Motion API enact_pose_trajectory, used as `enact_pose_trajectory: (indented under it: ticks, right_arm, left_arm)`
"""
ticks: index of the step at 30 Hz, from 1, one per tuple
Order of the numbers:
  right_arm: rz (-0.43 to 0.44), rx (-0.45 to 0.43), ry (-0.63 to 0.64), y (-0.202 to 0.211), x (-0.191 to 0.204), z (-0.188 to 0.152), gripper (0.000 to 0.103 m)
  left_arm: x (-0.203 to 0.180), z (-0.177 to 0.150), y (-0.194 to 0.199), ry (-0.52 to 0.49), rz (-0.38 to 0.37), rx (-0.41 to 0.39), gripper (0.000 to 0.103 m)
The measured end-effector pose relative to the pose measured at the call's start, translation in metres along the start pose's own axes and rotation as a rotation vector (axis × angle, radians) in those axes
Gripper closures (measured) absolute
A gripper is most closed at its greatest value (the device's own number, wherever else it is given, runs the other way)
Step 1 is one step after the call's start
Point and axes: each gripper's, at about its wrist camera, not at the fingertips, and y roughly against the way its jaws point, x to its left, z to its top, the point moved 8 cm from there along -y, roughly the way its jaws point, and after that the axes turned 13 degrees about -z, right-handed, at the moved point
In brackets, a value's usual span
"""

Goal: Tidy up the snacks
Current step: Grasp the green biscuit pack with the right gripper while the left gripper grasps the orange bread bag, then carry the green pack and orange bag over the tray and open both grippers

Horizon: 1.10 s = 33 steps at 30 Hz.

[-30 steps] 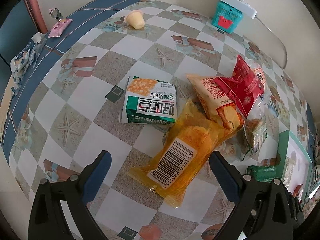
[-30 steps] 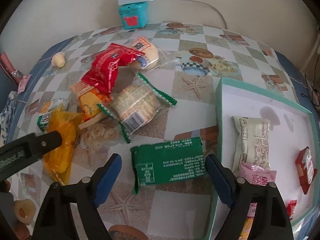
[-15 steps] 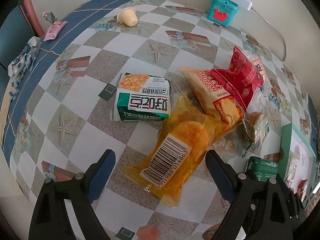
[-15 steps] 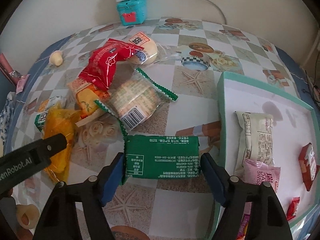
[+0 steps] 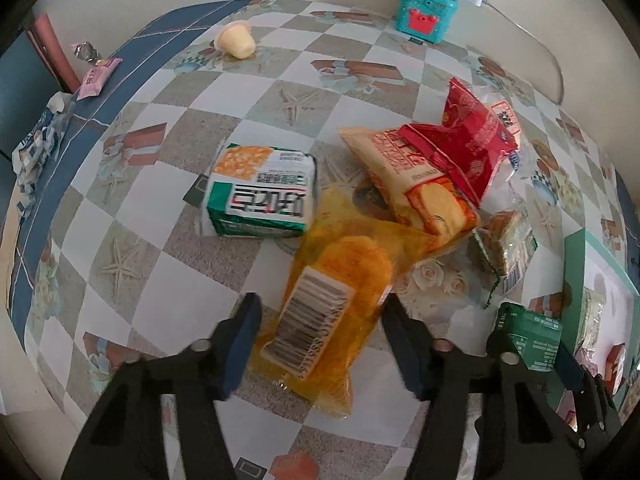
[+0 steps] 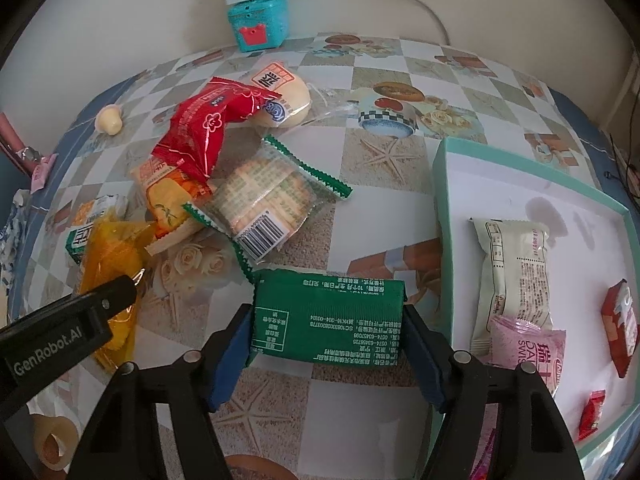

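- Our left gripper (image 5: 320,320) points down at the yellow packet (image 5: 328,312) on the table (image 5: 132,216); its fingers (image 5: 240,340) have just been closing around the barcode end of this packet
- We cannot tell if the left fingers already press on the yellow wrapper, they stand just beside its two edges
- Our right gripper (image 6: 328,344) has its fingers (image 6: 230,360) against both short ends of the dark green packet (image 6: 326,322); the fingers have just been closing and they now grip it
- The dark green packet lies flat on the table, just beside the wall of the teal tray (image 6: 442,216)
- In the tray we see a cream packet (image 6: 516,276), a pink packet (image 6: 528,352) and small red packets (image 6: 620,328)
- Near the yellow packet there is a pile: a green and white box (image 5: 264,196), an orange packet (image 5: 412,184), a red packet (image 5: 468,140) and a clear packet with green edges (image 6: 266,204)
- A teal box (image 6: 258,24) stands at the wall
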Motion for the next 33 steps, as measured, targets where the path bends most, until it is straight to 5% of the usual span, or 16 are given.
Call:
enact_pose_trajectory:
  ticks: [17, 33]
  right_arm:
    - [0.035, -0.015, -0.056, 0.012, -0.008, 0.001, 0.032]
    - [0.053, -0.142, -0.144, 0.068, -0.035, 0.019, 0.032]
  left_arm:
    - [-0.005, 0.008, 0.025, -0.029, 0.02, -0.066, 0.057]
    - [-0.011, 0.014, 0.069, -0.032, 0.048, -0.207, 0.057]
